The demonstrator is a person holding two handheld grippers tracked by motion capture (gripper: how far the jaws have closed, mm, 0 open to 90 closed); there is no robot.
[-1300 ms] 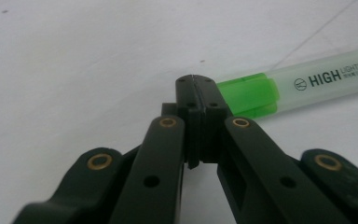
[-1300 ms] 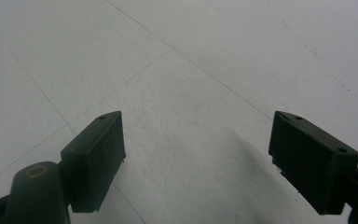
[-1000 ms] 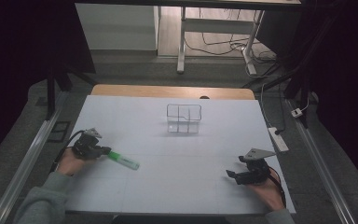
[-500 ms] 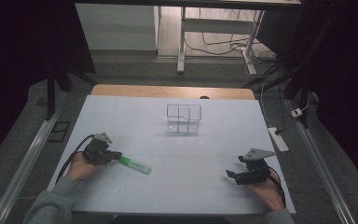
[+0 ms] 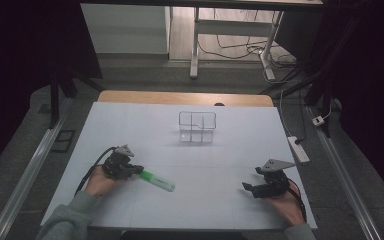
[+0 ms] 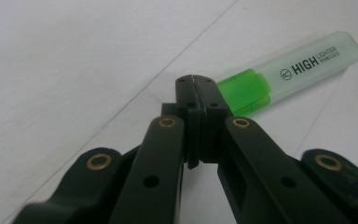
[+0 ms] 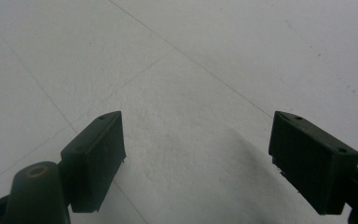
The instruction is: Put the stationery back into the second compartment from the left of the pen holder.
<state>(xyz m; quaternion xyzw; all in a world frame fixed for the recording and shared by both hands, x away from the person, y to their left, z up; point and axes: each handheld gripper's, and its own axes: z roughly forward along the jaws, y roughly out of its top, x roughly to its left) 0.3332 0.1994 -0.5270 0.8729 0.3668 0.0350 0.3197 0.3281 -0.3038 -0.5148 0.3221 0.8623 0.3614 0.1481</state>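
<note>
Left gripper view shows me my left tool [image 6: 195,81] with jaws pressed together, tips touching the green highlighter [image 6: 284,74] lying on the white desk [image 6: 74,56], while my right tool [image 7: 198,154] gapes wide, empty.

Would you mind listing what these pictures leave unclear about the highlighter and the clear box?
- Highlighter: left gripper view, near end hidden behind the shut jaws of the left gripper, so actual contact is unclear.
- Small print under the brand word: too small.
- Clear box: high view, contents too small to tell.

Green highlighter [image 5: 158,180], clear cap on, lying flat and slantwise on the white table's left front
</note>
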